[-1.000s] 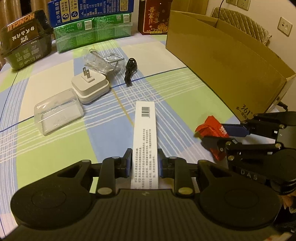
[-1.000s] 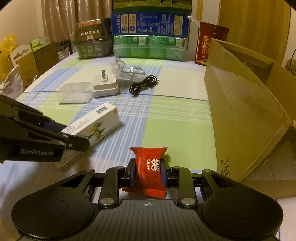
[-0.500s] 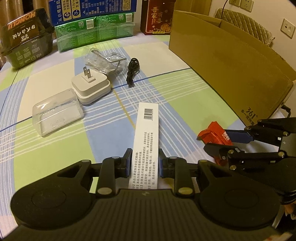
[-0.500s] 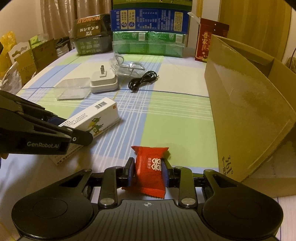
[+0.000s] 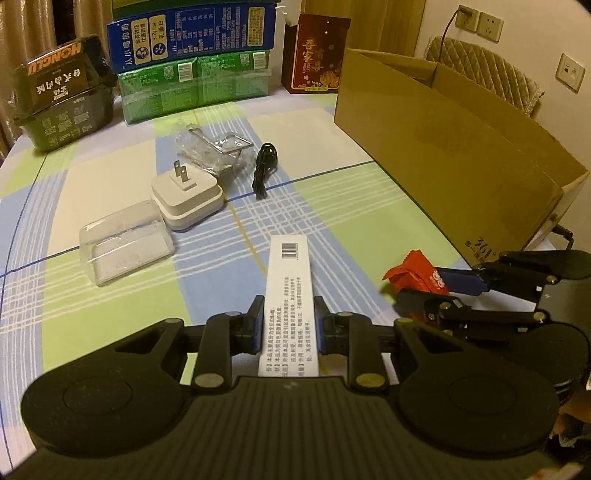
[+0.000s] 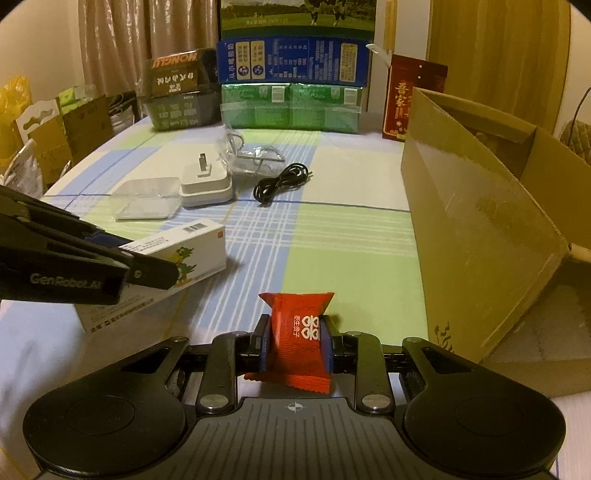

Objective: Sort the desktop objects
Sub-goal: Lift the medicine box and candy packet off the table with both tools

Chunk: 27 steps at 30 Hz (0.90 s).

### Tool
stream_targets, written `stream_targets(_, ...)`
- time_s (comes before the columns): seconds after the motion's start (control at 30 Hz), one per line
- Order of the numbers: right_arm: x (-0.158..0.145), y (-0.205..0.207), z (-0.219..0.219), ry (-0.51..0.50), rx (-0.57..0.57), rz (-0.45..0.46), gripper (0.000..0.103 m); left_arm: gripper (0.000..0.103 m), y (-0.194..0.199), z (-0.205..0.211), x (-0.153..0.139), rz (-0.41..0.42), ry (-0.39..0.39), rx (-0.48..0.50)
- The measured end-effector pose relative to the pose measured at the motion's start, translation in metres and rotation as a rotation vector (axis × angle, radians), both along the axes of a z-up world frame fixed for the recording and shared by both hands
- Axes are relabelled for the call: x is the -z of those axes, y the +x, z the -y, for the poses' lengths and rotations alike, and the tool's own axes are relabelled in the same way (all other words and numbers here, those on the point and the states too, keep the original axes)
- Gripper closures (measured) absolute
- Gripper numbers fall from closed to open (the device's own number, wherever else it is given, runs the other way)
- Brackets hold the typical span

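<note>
While both loads have lifted off the table since a moment ago — left tongs [image 5: 288, 325] pinching the white box [image 5: 290, 291], right tongs [image 6: 294, 345] pinching the red packet [image 6: 299, 336] — I carry them toward the carton [image 6: 480, 221].

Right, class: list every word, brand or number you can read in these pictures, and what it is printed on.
"GenRobot.AI": left gripper arm.
"HONGLU", upside down: dark food box.
"361°": cardboard box.
Chinese print on the white carton, red packet, blue box and red bag: too small to quote.

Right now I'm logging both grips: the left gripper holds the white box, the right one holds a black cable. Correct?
Not quite. The right gripper holds a red snack packet, as the right wrist view shows; the black cable lies on the table. The left gripper does hold the white box.
</note>
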State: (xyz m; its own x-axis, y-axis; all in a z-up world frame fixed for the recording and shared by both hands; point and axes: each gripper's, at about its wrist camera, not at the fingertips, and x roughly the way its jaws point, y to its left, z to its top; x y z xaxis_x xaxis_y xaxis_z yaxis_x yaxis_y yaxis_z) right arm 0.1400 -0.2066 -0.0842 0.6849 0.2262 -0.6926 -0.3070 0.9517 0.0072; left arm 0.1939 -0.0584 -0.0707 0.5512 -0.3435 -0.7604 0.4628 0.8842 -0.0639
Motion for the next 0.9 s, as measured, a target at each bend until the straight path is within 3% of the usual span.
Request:
stream_targets(0.23, -0.001, 0.000, 0.000, 0.005, 0.002, -0.007, 0.079, 0.082, 0.000, 0.002, 0.007, -0.009, 0.006, 0.004)
stream_targets(0.57, -0.009, -0.004, 0.002, 0.012, 0.004, 0.024, 0.079, 0.082, -0.006, 0.004, -0.007, 0.028, -0.004, 0.005)
stream_targets(0.9, -0.041, -0.020, 0.007, 0.015, -0.011, 0.075, 0.080, 0.082, -0.026, 0.013, -0.034, 0.085, 0.008, 0.000)
